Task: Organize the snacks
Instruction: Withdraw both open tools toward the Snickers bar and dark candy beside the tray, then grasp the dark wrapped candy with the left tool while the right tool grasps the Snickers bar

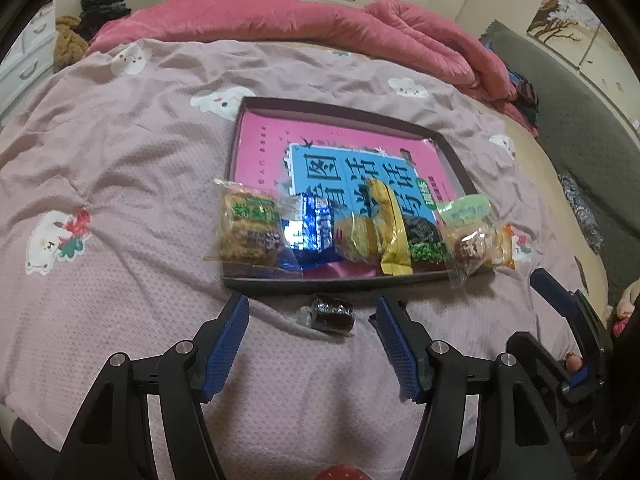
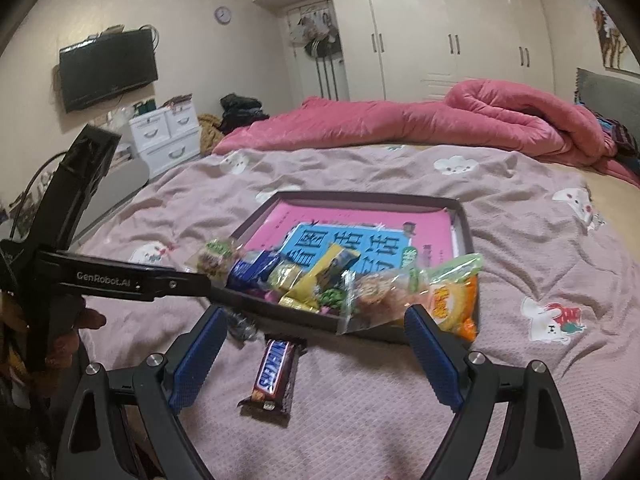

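Observation:
A dark shallow tray [image 1: 348, 282] [image 2: 466, 220] with a pink and blue book inside lies on the bed. Several wrapped snacks are piled at its near edge: a yellow-green pack [image 1: 248, 224], a blue pack [image 1: 308, 228], a yellow pack [image 1: 390, 224], and an orange pack [image 1: 480, 240] [image 2: 452, 300] hanging over the right corner. A small dark wrapped snack [image 1: 330, 312] lies on the bedspread just outside the tray, between the open jaws of my left gripper [image 1: 312, 310]. A Snickers bar [image 2: 276, 372] lies on the bedspread between the open jaws of my right gripper [image 2: 316, 320].
The pink bedspread [image 1: 120, 200] with cartoon prints covers the bed. A rolled red duvet [image 2: 440, 124] lies at the far side. The left gripper's body [image 2: 80, 272] crosses the left of the right wrist view. White drawers [image 2: 168, 136] and a wall TV [image 2: 108, 68] stand beyond the bed.

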The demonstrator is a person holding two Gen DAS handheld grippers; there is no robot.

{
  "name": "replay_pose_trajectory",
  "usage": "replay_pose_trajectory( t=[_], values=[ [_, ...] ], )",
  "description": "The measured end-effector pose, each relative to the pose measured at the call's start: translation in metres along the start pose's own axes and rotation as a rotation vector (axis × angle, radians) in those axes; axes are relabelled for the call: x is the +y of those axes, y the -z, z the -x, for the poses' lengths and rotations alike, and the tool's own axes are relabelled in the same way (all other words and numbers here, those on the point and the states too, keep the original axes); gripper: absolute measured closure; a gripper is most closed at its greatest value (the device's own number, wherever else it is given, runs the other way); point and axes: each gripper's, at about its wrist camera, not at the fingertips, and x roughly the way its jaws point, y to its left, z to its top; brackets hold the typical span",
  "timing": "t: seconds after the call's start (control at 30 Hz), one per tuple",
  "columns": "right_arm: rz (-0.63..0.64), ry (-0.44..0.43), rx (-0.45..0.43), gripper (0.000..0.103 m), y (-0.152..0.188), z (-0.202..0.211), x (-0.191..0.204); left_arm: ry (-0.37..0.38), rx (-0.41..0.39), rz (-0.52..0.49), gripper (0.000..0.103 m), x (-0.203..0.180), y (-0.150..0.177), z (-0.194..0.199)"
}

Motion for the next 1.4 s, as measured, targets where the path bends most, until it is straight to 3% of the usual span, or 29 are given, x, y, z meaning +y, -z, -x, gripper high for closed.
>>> replay_pose_trajectory(
  t=[0.37, 0.8, 0.97, 1.23, 1.4],
  values=[
    [0.052, -0.026, 0.132, 0.013, 0.016, -0.027, 0.016, 0.006, 0.058, -0.012, 0.035, -0.002, 0.012, -0.021],
    [0.029, -0.095, 0.276, 0.058, 0.031, -0.069, 0.021, -0.007, 0.08, -0.047, 0.035, -0.007, 0.015, -0.036],
    [0.03, -0.113, 0.317, 0.067, 0.036, -0.081, 0.023, -0.004, 0.089, -0.05, 0.035, -0.008, 0.014, -0.043],
    [0.043, -0.111, 0.323, 0.071, 0.038, -0.093, 0.022, 0.009, 0.1, -0.04, 0.035, -0.008, 0.012, -0.054],
    [0.116, -0.09, 0.31, 0.074, 0.039, -0.094, 0.028, 0.005, 0.103, -0.043, 0.035, -0.008, 0.011, -0.061]
  ],
)
